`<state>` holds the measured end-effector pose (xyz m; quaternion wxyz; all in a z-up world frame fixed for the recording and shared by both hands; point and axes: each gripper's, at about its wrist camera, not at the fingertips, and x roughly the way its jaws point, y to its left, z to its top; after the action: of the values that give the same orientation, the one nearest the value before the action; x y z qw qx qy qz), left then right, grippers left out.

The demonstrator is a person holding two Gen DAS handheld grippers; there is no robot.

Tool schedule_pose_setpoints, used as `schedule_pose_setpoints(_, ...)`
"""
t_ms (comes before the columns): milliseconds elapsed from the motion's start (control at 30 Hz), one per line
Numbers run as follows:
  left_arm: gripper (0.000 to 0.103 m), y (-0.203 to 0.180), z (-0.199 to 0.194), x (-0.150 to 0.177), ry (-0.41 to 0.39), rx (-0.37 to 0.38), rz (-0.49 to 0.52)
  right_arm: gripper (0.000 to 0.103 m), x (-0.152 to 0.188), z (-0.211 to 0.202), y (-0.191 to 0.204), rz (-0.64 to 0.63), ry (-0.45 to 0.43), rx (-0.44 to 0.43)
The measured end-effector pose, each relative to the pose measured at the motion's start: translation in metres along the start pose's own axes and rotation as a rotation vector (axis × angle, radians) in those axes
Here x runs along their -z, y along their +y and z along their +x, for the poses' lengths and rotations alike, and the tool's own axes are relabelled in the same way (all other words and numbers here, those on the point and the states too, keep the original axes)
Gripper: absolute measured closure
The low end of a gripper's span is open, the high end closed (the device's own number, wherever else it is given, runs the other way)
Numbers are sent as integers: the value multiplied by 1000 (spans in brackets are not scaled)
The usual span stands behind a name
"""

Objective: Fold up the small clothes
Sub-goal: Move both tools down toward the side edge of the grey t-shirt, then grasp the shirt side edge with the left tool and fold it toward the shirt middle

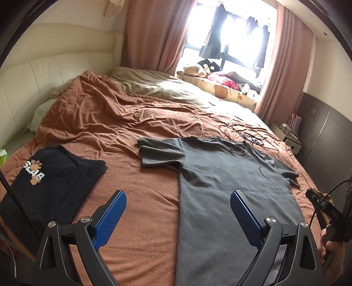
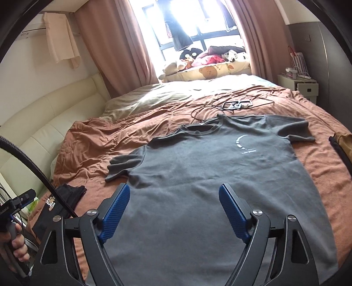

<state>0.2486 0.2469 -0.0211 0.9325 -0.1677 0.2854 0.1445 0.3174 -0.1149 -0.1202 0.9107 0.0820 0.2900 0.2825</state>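
The grey T-shirt (image 2: 198, 176) lies spread flat, front up, on the bed (image 2: 92, 136), collar toward twelve o'clock. A folded black shirt (image 1: 50, 176) sits at nine o'clock. Left gripper (image 1: 178, 202) and right gripper (image 2: 173, 195) hover, jaws wide open, empty. Folding seems about to begin; next, each should pinch a side edge.

This is a bedroom in a home. A wide bed (image 2: 92, 136) with a rumpled rust-brown quilt fills most of the room, backed on the left by a cream padded headboard (image 1: 44, 72). At the far side, pink curtains (image 1: 151, 35) frame a bright window (image 2: 187, 19) where clothes hang, and soft toys (image 2: 191, 57) lie heaped on a bear-print cushion along the sill. A white bedside cabinet (image 2: 301, 85) stands at the far right.
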Motion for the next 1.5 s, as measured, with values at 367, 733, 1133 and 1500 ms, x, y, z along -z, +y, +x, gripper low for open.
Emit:
schedule_pose_setpoints(367, 20, 29, 78, -52, 76, -26, -45, 42, -38, 97, 7, 77, 102, -97)
schedule_pose_setpoints(733, 27, 48, 163, -92, 144, -41, -60, 48, -76, 191, 21, 116, 199, -165)
schedule_pose_setpoints(1133, 41, 72, 270, -100, 241, -91, -53, 86, -91, 308, 34, 186, 368, -254)
schedule_pose_setpoints(1500, 41, 95, 328, -92, 284, -101, -45, 101, -74, 397, 29, 349, 466, -354)
